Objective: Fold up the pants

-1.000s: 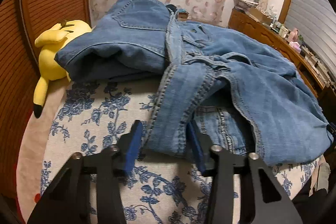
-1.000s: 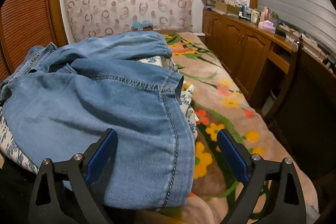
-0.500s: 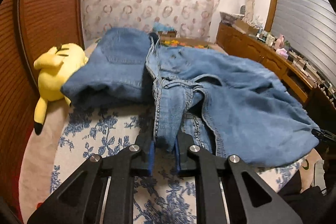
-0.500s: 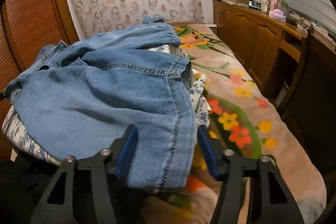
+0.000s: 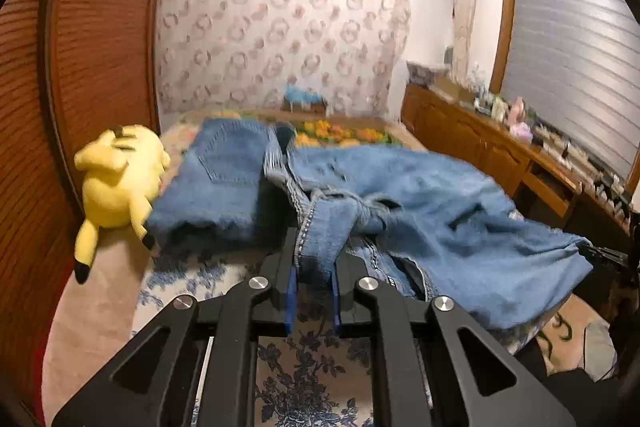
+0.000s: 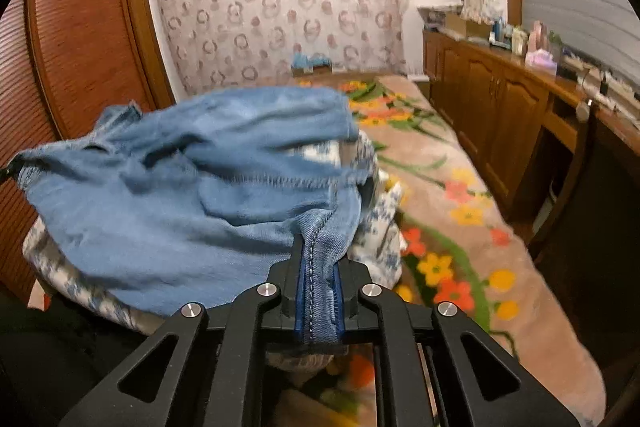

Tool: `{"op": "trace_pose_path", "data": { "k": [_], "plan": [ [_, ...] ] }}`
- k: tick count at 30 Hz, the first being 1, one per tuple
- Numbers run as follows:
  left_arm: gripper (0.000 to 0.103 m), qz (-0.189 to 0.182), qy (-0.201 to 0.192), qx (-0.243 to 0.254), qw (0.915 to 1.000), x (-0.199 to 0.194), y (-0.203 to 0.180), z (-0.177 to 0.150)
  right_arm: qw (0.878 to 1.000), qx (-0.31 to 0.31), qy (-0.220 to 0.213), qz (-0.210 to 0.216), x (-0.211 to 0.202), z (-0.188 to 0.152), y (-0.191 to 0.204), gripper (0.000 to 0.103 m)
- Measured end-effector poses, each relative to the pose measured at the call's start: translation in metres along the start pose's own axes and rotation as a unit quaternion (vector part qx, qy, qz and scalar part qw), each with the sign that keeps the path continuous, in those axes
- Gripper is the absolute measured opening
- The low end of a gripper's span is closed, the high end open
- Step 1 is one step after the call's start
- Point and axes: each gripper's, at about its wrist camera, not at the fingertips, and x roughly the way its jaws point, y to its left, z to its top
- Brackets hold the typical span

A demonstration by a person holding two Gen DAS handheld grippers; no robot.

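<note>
So the jeans [image 5: 460, 211] are spread in a rumpled heap across the blue-flowered cover [image 5: 304, 359] on the bed. The waistband end is pinched by the left tongs [image 5: 313, 267], with the denim bunched up between the blue pads. A seamed edge is being clamped by the right tongs [image 6: 319, 291], whose jaws are closing with the fabric sandwiched between them. Just to the left, a second pair of folded jeans [image 5: 224, 179] can be seen, and a yellow plush toy [image 5: 116, 183] is lying beside that pair, near the wooden louvred door [image 5: 80, 67].
</note>
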Motion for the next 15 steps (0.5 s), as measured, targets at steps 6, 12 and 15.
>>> {"op": "trace_pose_path", "data": {
  "k": [6,12,15],
  "plan": [
    [0.013,-0.009,-0.036,0.004,0.9993,-0.033,-0.007,0.013,0.999,-0.005,-0.048,-0.001,-0.029,0.015,-0.004,0.010],
    [0.013,-0.019,-0.062,0.004,0.9979,-0.055,-0.012,0.023,0.996,-0.028,-0.088,0.000,-0.048,0.025,0.003,0.009],
    [0.013,-0.024,-0.072,0.006,0.9971,-0.067,-0.013,0.027,0.993,-0.039,-0.113,-0.001,-0.063,0.027,0.003,0.009]
  ]
}}
